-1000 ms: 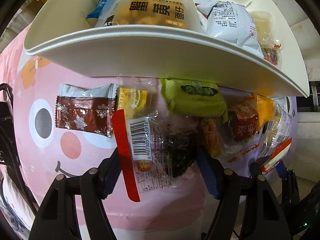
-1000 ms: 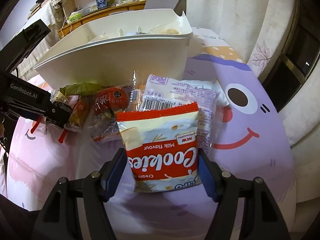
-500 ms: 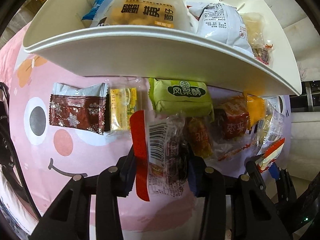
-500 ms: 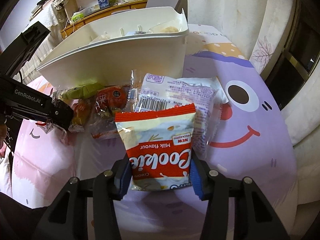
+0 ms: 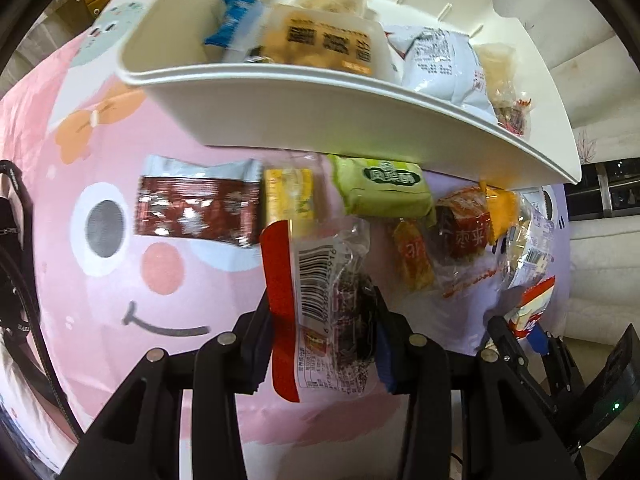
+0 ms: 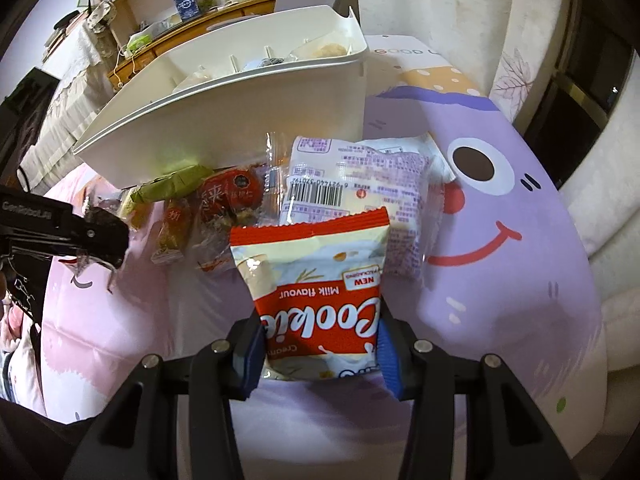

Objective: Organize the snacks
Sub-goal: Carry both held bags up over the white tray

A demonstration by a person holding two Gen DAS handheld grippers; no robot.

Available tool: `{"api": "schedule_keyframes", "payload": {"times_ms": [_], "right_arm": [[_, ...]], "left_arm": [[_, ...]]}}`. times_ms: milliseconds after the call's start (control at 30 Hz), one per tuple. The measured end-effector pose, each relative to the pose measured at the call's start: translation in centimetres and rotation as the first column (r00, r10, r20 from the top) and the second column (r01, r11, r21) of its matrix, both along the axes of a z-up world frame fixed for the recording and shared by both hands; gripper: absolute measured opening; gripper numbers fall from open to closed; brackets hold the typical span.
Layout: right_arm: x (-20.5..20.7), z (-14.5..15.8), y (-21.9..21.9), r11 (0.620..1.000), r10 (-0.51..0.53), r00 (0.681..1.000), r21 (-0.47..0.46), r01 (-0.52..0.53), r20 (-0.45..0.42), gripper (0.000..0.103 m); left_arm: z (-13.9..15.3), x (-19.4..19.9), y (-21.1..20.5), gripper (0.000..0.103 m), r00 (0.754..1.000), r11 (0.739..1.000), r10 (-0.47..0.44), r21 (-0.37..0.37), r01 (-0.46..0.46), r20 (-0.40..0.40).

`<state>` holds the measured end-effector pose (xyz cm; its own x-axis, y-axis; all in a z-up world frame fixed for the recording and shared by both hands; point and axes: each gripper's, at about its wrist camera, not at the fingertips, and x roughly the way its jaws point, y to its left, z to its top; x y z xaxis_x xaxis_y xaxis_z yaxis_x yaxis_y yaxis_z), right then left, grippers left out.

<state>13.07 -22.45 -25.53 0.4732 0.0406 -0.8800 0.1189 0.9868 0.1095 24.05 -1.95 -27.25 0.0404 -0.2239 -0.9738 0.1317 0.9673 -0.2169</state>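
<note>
Here both tools are clamped on snacks. The left tool (image 5: 324, 336) has its jaws pressed against the two sides of a clear packet (image 5: 320, 300) with a red edge strip, a barcode and dark contents; the packet stands upright between the pads, lifted off the pink cartoon-face cloth (image 5: 120, 280) that covers the surface. The right tool (image 6: 318, 350) grips a red-and-cream cookie pack (image 6: 316, 292) low on its sides, the printed word upside down toward the camera, with its serrated red top edge on the far side.

Beyond the left tool, a row of loose snacks lies on the cloth just near the white bin (image 5: 320, 120): a brown wrapper (image 5: 196, 210) at the left, a yellow pack (image 5: 288, 196) beside it, a green pack (image 5: 384, 192) partly under the bin's overhanging rim, an orange stick (image 5: 412, 258) and a red pack (image 5: 464, 228) to the right. The bin holds a blue pack (image 5: 232, 26), a large orange-labelled bag (image 5: 328, 40) and a white bag (image 5: 440, 64).

In the right view, a white barcode bag (image 6: 360, 184) lies flat just behind the cookie pack, between it and the bin. The left tool shows at that view's left edge with the packet hanging from it.
</note>
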Motion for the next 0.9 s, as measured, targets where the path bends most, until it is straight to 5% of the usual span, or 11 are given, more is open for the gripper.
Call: {"api": "schedule_keyframes", "payload": {"times_ms": [400, 900], "right_arm": [[-0.8, 2.2, 3.6, 1.000, 0.014, 1.000, 0.007, -0.014, 0.014, 0.048], [3.5, 6.5, 7.8, 0.996, 0.080, 0.990, -0.039, -0.076, 0.113, 0.048]], "left_arm": [[4.5, -0.4, 4.6, 0.041, 0.999, 0.998, -0.043, -0.041, 0.043, 0.003], [11.9, 4.3, 8.5, 0.042, 0.991, 0.995, -0.102, 0.016, 0.101, 0.093]]}}
